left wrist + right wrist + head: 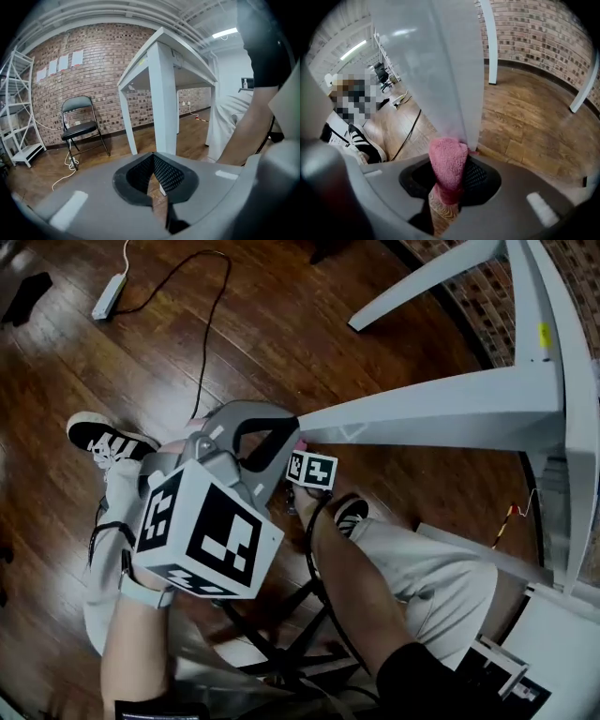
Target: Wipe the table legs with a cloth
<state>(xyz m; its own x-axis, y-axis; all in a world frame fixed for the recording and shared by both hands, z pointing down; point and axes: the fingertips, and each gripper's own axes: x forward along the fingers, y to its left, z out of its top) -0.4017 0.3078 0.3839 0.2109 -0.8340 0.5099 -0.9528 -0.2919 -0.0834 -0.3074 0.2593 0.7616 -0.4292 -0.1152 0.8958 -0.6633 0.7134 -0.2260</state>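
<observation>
pink cloth meets the foot of a white table leg

we see the risk first: the cloth (447, 157) stands as a narrow folded wad, and it meets the table leg (440, 70) along one edge only, low down near the wooden floor (525, 117). a stroke taken from here could, in our judgement, ride off that edge and leave the other faces unwiped, or drag the wad loose if the leg's corner snags it. a hard push might also shift the light-looking table (572, 409) on the smooth boards.

the right gripper (449, 176) has its fingers drawn in on the lower part of the cloth, gripping it firmly, with the upper end poking out past the tips and touching the leg. the left gripper (153, 171) holds nothing: its fingers are brought together, only a thin slit of floor showing between them, and it points toward the nearest leg without touching it. in the head view both tools sit close together over the person's lap, by the leg's lower end.
</observation>
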